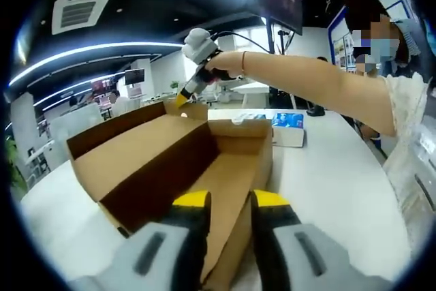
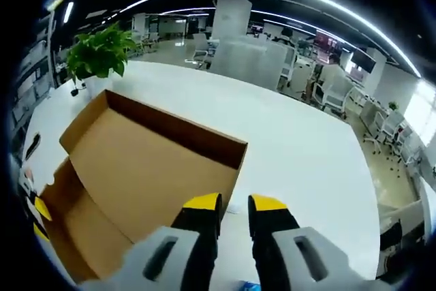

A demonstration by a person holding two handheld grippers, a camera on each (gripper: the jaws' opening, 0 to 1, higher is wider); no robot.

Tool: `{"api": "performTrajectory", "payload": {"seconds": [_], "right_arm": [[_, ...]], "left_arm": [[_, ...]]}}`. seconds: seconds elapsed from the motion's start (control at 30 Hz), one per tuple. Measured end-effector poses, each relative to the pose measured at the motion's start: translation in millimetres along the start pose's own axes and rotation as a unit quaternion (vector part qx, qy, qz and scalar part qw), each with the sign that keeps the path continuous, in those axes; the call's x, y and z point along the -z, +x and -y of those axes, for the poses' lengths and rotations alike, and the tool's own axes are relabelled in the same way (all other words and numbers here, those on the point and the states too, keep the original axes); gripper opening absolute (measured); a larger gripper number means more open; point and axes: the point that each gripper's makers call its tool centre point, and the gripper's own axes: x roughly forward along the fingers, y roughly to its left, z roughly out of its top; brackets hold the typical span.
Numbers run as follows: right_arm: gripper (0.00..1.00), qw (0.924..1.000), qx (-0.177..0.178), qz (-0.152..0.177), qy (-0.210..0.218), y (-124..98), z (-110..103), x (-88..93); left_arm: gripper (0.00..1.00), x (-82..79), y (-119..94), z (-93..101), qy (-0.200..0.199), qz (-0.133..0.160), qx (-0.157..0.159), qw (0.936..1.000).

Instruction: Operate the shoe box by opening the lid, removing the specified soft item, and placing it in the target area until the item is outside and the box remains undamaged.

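Note:
A brown cardboard shoe box (image 1: 231,175) stands open on the white table (image 1: 327,189). Its lid (image 1: 129,151) is folded back to the left, and the inside that shows is bare cardboard. My left gripper (image 1: 230,199) straddles the box's near end wall, one jaw inside and one outside, closed on it. At the box's end, its yellow fingertips (image 2: 41,209) appear in the right gripper view. A person's hand holds my right gripper (image 1: 181,100), which pinches the lid's far corner. In the right gripper view the lid (image 2: 136,168) spreads below my right gripper (image 2: 235,202), its edge running in between the jaws.
A small white and blue carton (image 1: 289,129) lies on the table beyond the box. A potted plant (image 2: 101,51) stands at one table end. The person's arm (image 1: 320,83) reaches across above the box. Office desks and chairs (image 2: 334,93) stand behind the table.

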Motion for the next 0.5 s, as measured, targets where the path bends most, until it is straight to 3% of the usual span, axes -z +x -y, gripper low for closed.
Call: {"api": "performTrajectory", "payload": {"seconds": [0.03, 0.17, 0.37, 0.5], "right_arm": [[0.04, 0.9999, -0.013, -0.001, 0.0, 0, -5, -0.4], [0.03, 0.9999, 0.008, 0.002, -0.007, -3, -3, -1.6], [0.02, 0.9994, 0.015, 0.029, -0.007, -15, -6, -0.5], [0.02, 0.9977, 0.018, 0.064, -0.006, -23, -5, -5.7]], "left_arm": [[0.24, 0.0, 0, -0.3, 0.0, 0.0, 0.0, 1.0], [0.23, -0.1, 0, -0.4, 0.003, -0.001, -0.001, 1.0], [0.23, 0.0, 2, 0.1, 0.003, -0.002, 0.0, 1.0], [0.23, 0.2, 2, 0.7, 0.002, -0.002, 0.001, 1.0]]}}
